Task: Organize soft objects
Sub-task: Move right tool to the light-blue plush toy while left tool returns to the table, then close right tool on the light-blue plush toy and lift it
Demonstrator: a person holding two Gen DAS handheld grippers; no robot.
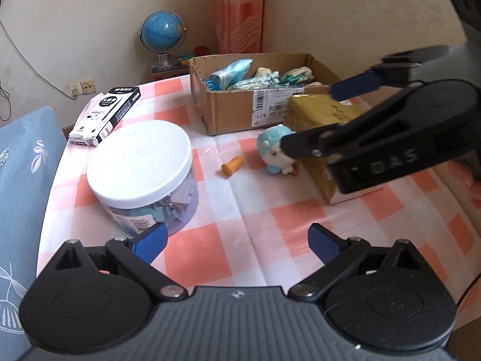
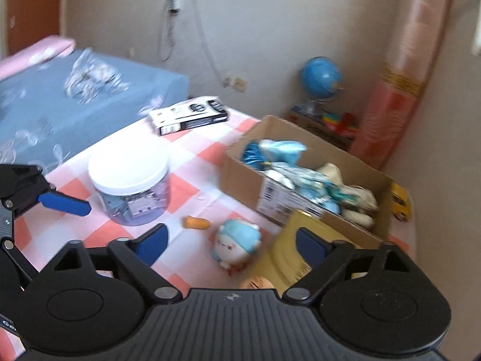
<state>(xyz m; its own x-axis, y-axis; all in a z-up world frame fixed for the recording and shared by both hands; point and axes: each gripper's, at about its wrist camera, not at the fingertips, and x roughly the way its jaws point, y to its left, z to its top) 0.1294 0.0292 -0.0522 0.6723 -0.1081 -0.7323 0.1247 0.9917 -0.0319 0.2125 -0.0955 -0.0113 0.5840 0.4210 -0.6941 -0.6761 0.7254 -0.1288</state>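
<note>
Left wrist view: left gripper [image 1: 237,242] low over a pink-and-white checked tablecloth [image 1: 270,225], jaws wide, nothing between the blue pads. Just ahead to the left, a clear jar with white lid [image 1: 139,162]; further ahead on that side, a black-and-white carton [image 1: 105,115] lying flat near the table edge. Straight ahead, a small orange piece [image 1: 232,165] on the cloth, and just right of it a blue-and-white plush toy [image 1: 276,153], lying against a gold box [image 1: 318,126]. Beyond these, an open cardboard box [image 1: 240,111] holding several pale blue and cream soft items [image 1: 258,76]. Reaching in from the right over the gold box, the right gripper [image 1: 309,117], fingers parted, empty. Blue patterned bedding [image 1: 24,180] to the left of the table; behind it a beige wall with a socket [image 1: 82,87], a blue globe [image 1: 163,31] and a pink curtain [image 1: 239,12] in the corner.

Right wrist view, blurred: right gripper [image 2: 230,245] with jaws apart and gripping nothing; plush toy [image 2: 237,242] on the cloth just ahead between the pads, untouched; gold box [image 2: 285,246] at the right pad; cardboard box [image 2: 249,180] ahead right; jar [image 2: 129,177] ahead left.
</note>
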